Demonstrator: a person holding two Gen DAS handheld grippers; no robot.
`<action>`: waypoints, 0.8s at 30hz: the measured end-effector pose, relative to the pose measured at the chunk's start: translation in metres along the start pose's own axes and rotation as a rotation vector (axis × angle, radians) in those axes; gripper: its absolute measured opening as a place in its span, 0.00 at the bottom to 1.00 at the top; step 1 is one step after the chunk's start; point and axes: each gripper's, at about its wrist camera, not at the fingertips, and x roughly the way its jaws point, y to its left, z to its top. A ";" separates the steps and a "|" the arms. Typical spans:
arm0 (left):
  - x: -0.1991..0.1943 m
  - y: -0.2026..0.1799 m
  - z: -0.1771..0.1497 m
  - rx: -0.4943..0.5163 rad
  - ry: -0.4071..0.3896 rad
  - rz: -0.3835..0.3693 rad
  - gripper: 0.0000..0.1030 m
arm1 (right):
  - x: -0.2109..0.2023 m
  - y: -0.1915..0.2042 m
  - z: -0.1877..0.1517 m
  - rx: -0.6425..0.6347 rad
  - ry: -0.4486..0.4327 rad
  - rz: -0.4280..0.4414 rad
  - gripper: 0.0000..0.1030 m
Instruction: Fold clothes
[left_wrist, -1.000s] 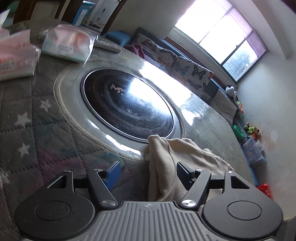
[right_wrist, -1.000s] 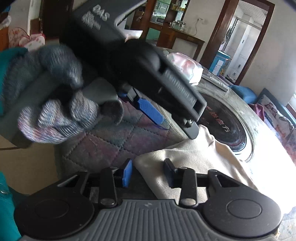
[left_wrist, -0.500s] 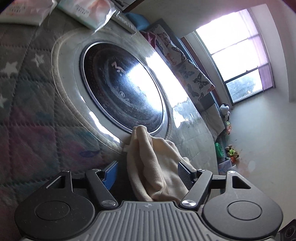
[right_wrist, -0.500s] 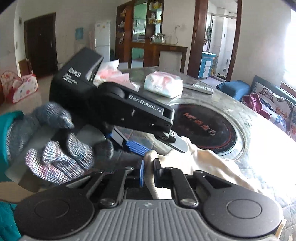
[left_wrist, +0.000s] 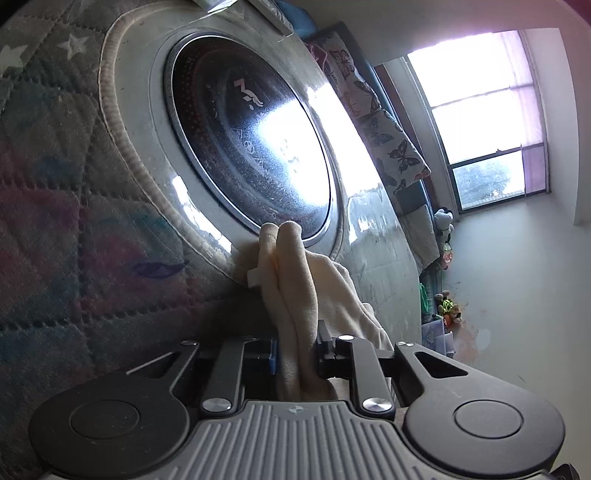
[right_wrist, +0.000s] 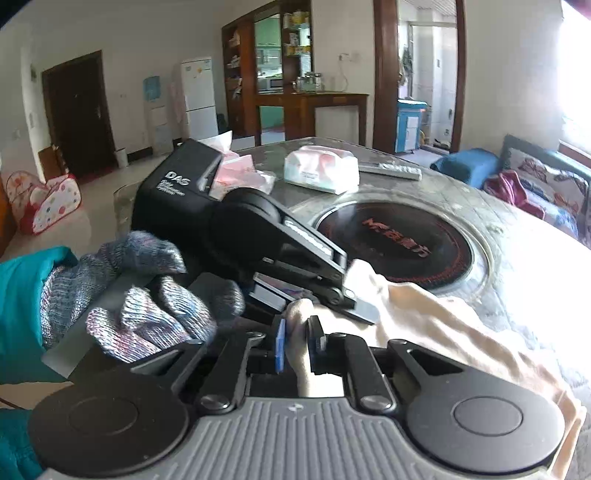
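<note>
- Closed in since a moment ago: left tool (left_wrist: 297, 356), fingers wide apart before, now squeezed tight on a bunch of the cream cloth (left_wrist: 295, 295).
- Same for the right tool (right_wrist: 299, 345): almost shut half a second ago, now pinching a thick fold of that cloth (right_wrist: 424, 325) between blue pad and black pad.
- Both tools very close together, left one (right_wrist: 354, 306) just above and beyond the right, each holding a corner.
- Held by a hand in a knitted glove (right_wrist: 147, 299), with a teal sleeve behind.
- Cloth partly lifted at the pinched end, rest lying on the table (right_wrist: 517, 258), beside the round black glass plate (left_wrist: 251, 133) and touching its rim.
- Quilted cover with stars (left_wrist: 55, 184) under the clear table top.
- Farther back on the table: a soft pack of tissues (right_wrist: 321, 173), a second pink pack (right_wrist: 240, 175) with tissue poking up from it, and a flat grey remote (right_wrist: 389, 170).
</note>
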 end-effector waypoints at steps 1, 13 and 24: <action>0.000 -0.001 0.000 0.010 -0.001 0.003 0.19 | -0.003 -0.004 -0.003 0.016 -0.002 -0.014 0.13; 0.000 -0.016 -0.007 0.140 -0.028 0.048 0.19 | -0.042 -0.114 -0.055 0.351 -0.005 -0.420 0.16; 0.005 -0.024 -0.007 0.197 -0.023 0.071 0.20 | -0.055 -0.187 -0.096 0.604 -0.073 -0.432 0.30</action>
